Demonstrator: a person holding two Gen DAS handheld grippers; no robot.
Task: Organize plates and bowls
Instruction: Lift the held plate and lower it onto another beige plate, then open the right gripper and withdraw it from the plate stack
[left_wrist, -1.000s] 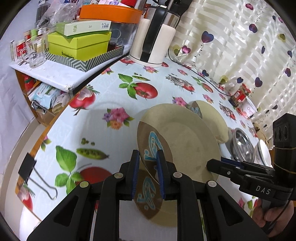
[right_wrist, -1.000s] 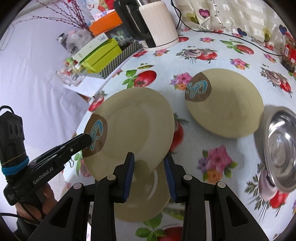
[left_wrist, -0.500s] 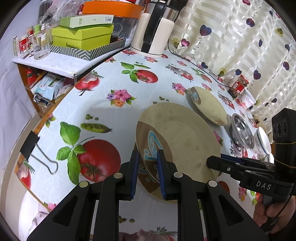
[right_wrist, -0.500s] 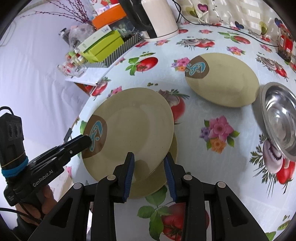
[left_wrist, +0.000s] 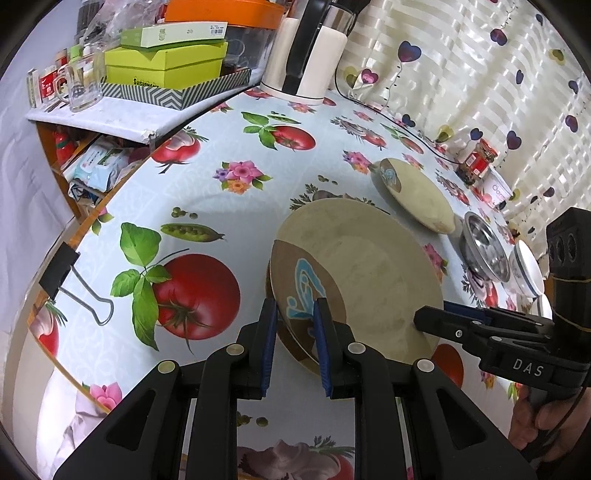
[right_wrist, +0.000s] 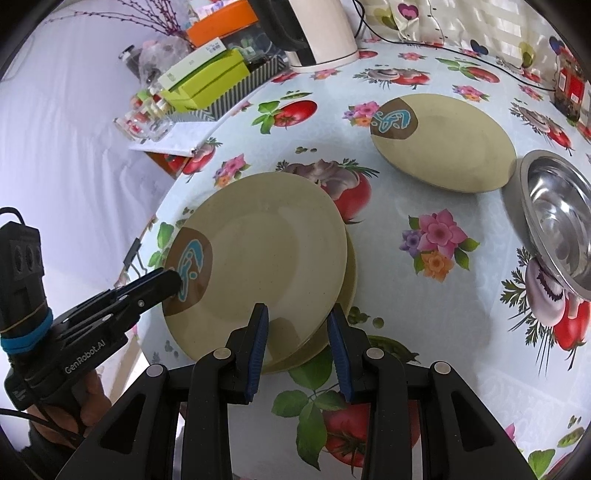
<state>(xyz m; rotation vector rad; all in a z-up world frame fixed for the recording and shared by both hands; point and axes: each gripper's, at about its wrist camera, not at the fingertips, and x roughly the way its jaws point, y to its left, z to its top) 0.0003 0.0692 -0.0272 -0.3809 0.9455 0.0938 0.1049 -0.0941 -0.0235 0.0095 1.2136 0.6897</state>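
- Left wrist view: the round beige plate with a brown-and-blue patch sits pinched at its patched rim by my left gripper, jaws pressed onto the edge from both faces.
- Right wrist view: my right gripper straddles the opposite rim, jaws spread wide; I cannot tell whether either pad touches it.
- I judge the plate stiff, glossy, moderately heavy and breakable; the thin rim is the only hold, and a one-sided pinch may let it tilt or slip.
- It lies over a second beige plate on the fruit-print tablecloth, slightly offset.
- Both tools approach low and nearly level, from opposite sides.
- Well apart: a third beige plate and a steel bowl.
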